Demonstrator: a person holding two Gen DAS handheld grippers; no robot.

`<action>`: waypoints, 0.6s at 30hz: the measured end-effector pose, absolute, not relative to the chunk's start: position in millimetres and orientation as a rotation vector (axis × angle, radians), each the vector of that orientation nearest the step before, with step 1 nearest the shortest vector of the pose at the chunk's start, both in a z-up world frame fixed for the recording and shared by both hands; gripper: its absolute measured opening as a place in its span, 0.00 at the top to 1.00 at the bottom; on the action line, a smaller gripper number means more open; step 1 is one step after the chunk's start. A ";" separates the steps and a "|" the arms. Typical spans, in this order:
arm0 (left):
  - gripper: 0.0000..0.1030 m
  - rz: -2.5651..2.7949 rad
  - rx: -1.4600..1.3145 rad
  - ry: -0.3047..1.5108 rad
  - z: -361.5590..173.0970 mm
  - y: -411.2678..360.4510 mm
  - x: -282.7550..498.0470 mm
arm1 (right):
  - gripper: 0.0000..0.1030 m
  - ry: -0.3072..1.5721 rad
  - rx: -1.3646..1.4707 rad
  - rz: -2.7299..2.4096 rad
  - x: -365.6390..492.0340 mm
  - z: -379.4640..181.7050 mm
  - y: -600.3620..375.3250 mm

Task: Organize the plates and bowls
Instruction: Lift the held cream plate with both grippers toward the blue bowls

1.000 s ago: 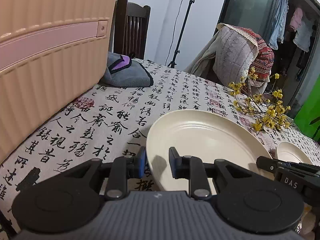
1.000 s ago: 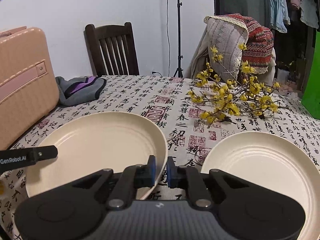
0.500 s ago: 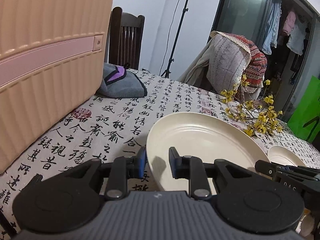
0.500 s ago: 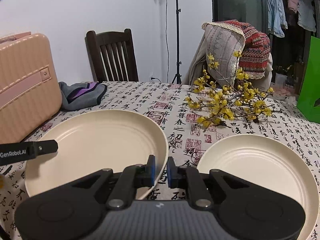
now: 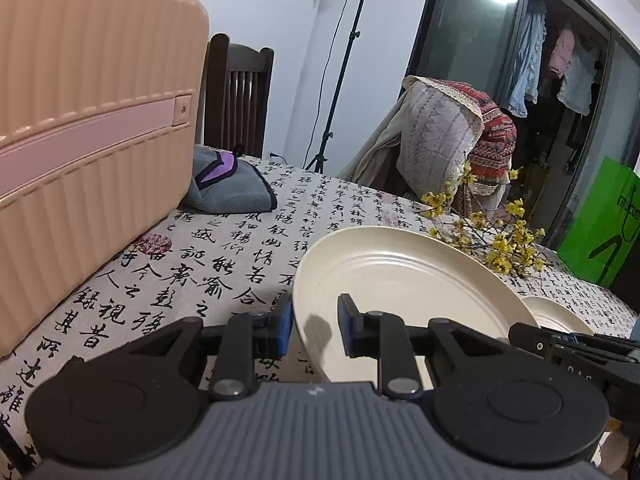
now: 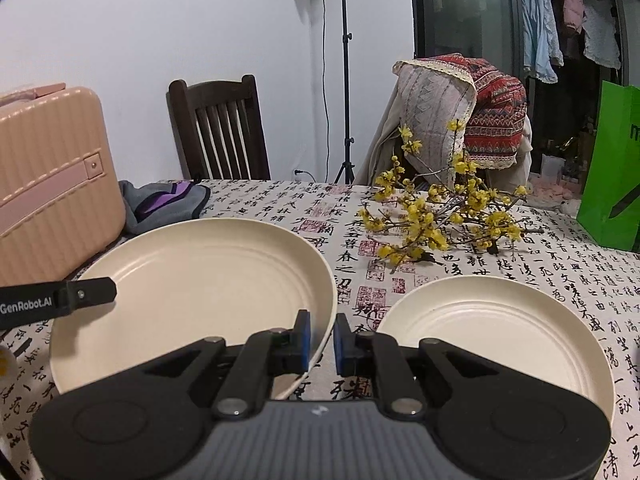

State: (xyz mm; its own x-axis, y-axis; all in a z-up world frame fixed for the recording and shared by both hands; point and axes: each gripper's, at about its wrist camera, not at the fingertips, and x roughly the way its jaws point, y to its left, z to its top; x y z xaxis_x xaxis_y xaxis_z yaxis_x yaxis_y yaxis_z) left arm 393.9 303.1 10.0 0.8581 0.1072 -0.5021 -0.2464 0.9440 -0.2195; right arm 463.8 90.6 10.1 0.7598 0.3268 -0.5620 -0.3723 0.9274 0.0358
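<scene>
Both tools clamp one large cream plate point(image 6: 192, 280): left tool point(image 5: 314, 330) on its left rim, right tool point(image 6: 320, 340) on its right rim.

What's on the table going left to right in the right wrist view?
Pink suitcase → grey pouch → large plate → yellow flower branch → second plate → green bag.

Each hand-held gripper point(image 5: 314, 326) is showing black linkage arms, blue pads point(image 6: 305, 334), silver screws, ribbed grey housing.
</scene>
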 end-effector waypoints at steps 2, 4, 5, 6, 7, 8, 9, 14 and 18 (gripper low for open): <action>0.77 0.182 -0.279 0.501 11.6 301.0 392.4 | 0.89 0.593 -0.073 0.377 461.4 11.3 88.2; 0.77 0.175 -0.273 0.494 12.9 298.5 390.6 | 0.89 0.590 -0.065 0.372 458.8 12.3 85.9; 0.77 0.171 -0.270 0.490 13.7 297.1 389.8 | 0.89 0.588 -0.062 0.370 457.7 12.9 84.4; 0.77 0.166 -0.269 0.487 14.5 295.8 388.9 | 0.89 0.587 -0.059 0.368 456.7 13.4 82.7; 0.77 0.161 -0.268 0.484 15.1 294.6 388.2 | 0.89 0.585 -0.055 0.365 455.5 13.7 80.9; 0.77 0.158 -0.267 0.482 15.9 293.2 387.4 | 0.89 0.585 -0.051 0.363 454.6 14.1 79.4; 0.77 0.155 -0.263 0.479 16.6 291.8 386.6 | 0.89 0.584 -0.048 0.361 453.5 14.5 77.8; 0.77 0.140 -0.242 0.465 18.8 284.5 383.6 | 0.89 0.570 -0.048 0.351 446.2 16.3 71.4; 0.77 0.128 -0.235 0.459 20.0 281.1 381.6 | 0.89 0.562 -0.051 0.343 442.0 17.4 67.5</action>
